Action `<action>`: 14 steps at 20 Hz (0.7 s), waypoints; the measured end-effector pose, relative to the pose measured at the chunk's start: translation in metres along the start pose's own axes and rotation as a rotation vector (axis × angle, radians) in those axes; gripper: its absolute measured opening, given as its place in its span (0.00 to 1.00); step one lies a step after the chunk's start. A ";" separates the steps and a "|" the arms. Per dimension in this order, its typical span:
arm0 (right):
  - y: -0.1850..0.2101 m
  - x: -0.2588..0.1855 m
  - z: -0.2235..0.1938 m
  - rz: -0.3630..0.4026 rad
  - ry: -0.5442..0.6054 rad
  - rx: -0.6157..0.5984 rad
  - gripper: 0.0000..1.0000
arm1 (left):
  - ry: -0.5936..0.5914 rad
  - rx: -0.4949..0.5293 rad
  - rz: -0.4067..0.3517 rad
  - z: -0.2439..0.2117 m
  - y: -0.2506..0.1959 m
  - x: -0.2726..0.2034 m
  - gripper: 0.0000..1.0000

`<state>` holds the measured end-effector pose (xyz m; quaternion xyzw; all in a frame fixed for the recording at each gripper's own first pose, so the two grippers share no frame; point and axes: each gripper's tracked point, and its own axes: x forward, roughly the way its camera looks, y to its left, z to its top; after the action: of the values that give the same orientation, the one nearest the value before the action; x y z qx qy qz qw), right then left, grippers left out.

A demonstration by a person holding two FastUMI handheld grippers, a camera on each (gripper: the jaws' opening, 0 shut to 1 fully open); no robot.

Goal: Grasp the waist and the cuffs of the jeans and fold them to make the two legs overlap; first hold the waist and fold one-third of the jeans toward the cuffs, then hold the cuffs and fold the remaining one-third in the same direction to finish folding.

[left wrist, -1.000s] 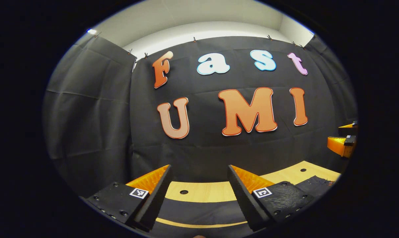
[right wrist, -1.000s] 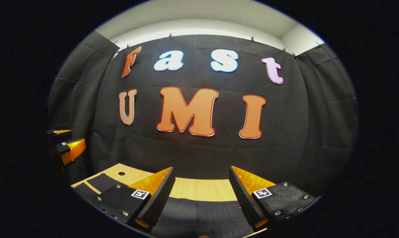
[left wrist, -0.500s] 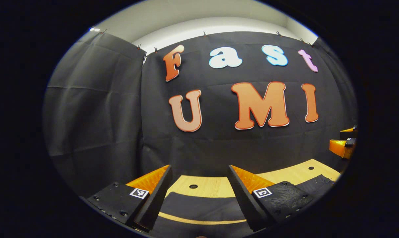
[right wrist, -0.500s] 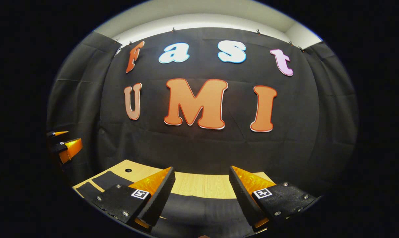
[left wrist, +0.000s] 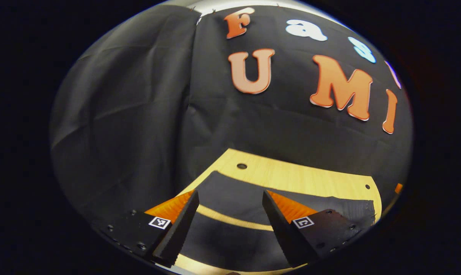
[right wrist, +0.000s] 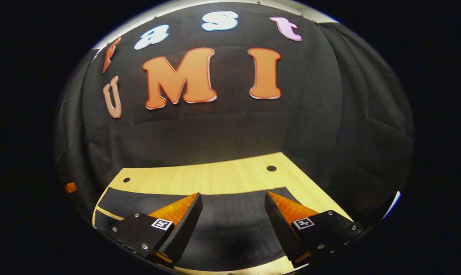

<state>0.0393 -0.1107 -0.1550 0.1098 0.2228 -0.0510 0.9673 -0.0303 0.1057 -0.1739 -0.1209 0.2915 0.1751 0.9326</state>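
So the jeans (left wrist: 230,198) are laid flat on the table (left wrist: 291,177), booth wall behind at 12 o'clock. In the right gripper view, the jeans (right wrist: 230,217) are spread toward 6, bare table (right wrist: 215,177) beyond them at 12.

Black cloth (left wrist: 139,114) hangs as the booth's wall, creased and falling in folds, with a seam where two panels meet at a corner. At the top of the right gripper view a pale strip of wall (right wrist: 291,5) shows above it. Below, a light wooden counter (right wrist: 215,177) with small round holes (right wrist: 271,168) meets the cloth.
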 end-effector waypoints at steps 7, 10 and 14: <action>-0.076 0.011 -0.089 -0.125 0.306 0.248 0.98 | 0.294 -0.153 0.122 -0.071 0.063 0.031 0.99; -0.105 0.016 -0.118 -0.193 0.389 0.325 0.99 | 0.372 -0.199 0.167 -0.088 0.071 0.045 0.99; -0.137 0.021 -0.149 -0.255 0.484 0.481 0.99 | 0.498 -0.277 0.208 -0.112 0.086 0.061 0.99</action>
<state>-0.0244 -0.2092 -0.3213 0.3143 0.4388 -0.1945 0.8191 -0.0741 0.1625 -0.3098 -0.2557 0.4954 0.2726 0.7841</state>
